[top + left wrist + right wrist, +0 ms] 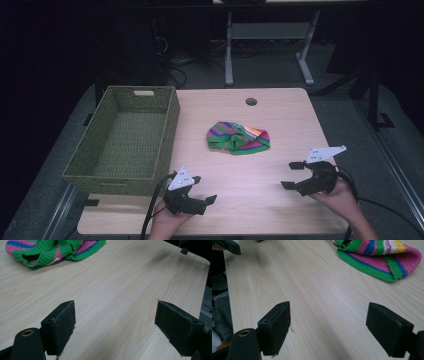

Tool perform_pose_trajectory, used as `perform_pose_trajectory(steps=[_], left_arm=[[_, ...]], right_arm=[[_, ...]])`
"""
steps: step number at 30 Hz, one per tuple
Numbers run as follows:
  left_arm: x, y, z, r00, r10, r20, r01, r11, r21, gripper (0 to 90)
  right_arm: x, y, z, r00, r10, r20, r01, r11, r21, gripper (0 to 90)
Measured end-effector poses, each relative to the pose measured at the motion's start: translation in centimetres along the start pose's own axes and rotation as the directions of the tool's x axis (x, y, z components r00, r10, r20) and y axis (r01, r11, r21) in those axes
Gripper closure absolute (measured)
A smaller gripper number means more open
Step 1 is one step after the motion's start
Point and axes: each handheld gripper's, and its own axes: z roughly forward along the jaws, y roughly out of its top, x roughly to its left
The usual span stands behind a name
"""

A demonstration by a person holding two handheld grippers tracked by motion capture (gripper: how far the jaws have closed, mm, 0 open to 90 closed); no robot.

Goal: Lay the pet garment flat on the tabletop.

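The knitted cloth has stripes of green, pink and blue, with a bit of yellow and white at one end, and its edges are green. The basket is olive green all over. The table is pale wood with thin lines running along it. The left gripper and the right gripper are black, each with a light grey plate on top.

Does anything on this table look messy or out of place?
Only the striped green, pink and blue knitted garment: it lies crumpled in a heap mid-table rather than folded. The green woven basket beside it sits upright and empty. Nothing looks spilled or damaged.
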Motion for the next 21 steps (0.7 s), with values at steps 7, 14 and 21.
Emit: perform_pose_trajectory(steps=[7,14,21], left_arm=[[-0.2,0.0,0.3,1.0,0.009,0.001,-0.009,0.9999,0.014,16.4],[-0.1,0.1,0.1,1.0,0.006,0.007,-0.006,1.0,0.007,16.4],[-0.2,0.1,0.3,0.9999,0.006,0.013,-0.006,0.9999,0.012,16.4]], right_arm=[[-0.5,1.9,0.5,0.9995,-0.03,-0.009,0.03,0.999,0.03,19.2],[-2.0,2.9,0.9,0.9996,-0.01,-0.024,0.012,0.998,0.059,19.1],[-2.9,3.8,1.4,0.9992,-0.002,-0.04,0.004,0.998,0.061,18.5]])
